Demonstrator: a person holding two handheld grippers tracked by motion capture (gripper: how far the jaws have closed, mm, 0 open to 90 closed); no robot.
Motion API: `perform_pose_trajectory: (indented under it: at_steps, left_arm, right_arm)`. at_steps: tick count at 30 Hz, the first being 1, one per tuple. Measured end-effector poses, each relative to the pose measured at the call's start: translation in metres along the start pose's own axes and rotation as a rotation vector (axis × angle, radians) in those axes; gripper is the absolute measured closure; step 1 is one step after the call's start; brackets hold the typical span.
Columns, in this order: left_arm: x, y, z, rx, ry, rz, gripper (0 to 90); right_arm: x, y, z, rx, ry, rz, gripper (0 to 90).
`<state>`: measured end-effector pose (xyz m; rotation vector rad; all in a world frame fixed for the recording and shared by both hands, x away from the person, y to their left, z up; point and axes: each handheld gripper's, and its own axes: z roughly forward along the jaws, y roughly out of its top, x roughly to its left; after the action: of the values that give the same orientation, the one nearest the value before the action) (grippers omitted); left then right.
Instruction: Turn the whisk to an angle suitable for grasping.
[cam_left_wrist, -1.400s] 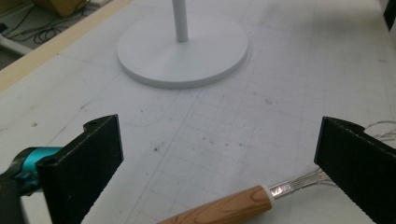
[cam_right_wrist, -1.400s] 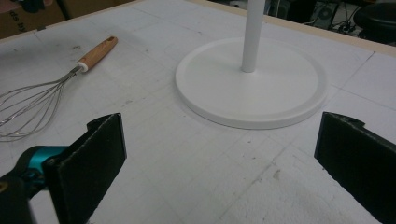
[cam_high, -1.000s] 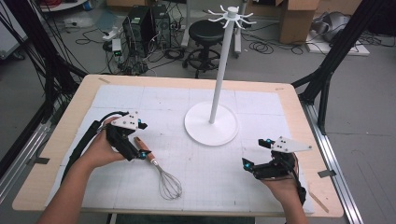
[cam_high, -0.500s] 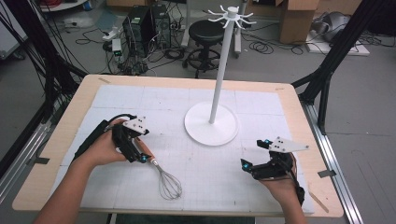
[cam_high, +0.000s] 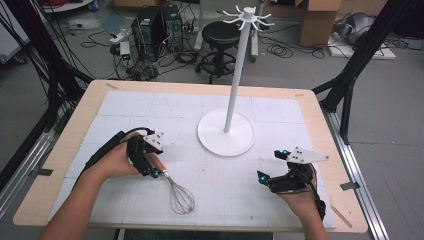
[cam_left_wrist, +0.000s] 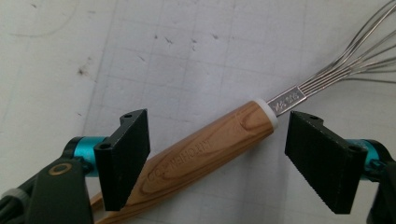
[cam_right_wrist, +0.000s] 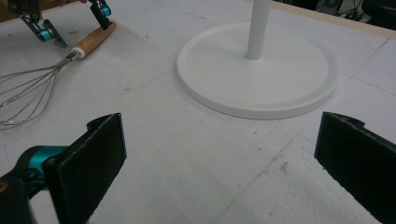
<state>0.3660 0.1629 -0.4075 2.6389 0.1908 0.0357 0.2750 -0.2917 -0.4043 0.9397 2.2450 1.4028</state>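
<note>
1. Since a second ago the left gripper (cam_high: 156, 171) has slid down and to the right across the table (cam_high: 90, 107), coming in over the handle end of the whisk (cam_high: 176, 192); the whisk itself lies where it lay.
2. The right gripper (cam_high: 264, 178) has barely shifted; it hovers low near the front right of the table, well apart from the whisk.
3. The left fingers (cam_left_wrist: 123, 156) stand spread wide, one on each side of the wooden handle (cam_left_wrist: 201, 144). In the left gripper view the handle runs slantwise through the gap. One finger stands just beside the handle's thicker part, though I cannot tell whether it touches the wood; the other finger is clear of the white collar. Nothing is pinched.
4. The right fingers (cam_right_wrist: 88, 163) are also spread wide and hold nothing, with bare table between them.
5. The whisk lies flat on the white mat at the front left of the table, its wire loops (cam_high: 181, 200) pointing toward the person.
6. The white stand (cam_high: 226, 134) rests mid-table on its round base, well apart from the whisk and from both grippers.
</note>
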Motion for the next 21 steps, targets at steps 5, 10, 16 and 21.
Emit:
perform_pose_trajectory:
  at_steps: [5, 10, 16, 21]
  left_arm:
    - [0.0, 0.004, 0.006, 0.047, -0.013, 0.022, 24.6]
    - [0.003, 0.007, 0.016, 0.094, -0.036, 0.04, 27.0]
    - [0.003, 0.005, 0.013, 0.094, -0.05, 0.044, 31.7]
    - [-0.001, 0.005, 0.011, 0.102, -0.062, 0.054, 37.0]
  right_arm:
    - [0.0, -0.001, 0.001, 0.002, 0.0, 0.006, 1.3]
    - [0.0, -0.001, 0.001, 0.005, -0.001, -0.001, 1.3]
    - [-0.001, -0.002, 0.001, 0.007, -0.004, 0.003, 1.3]
    - [-0.001, -0.002, 0.001, 0.01, -0.002, 0.003, 1.3]
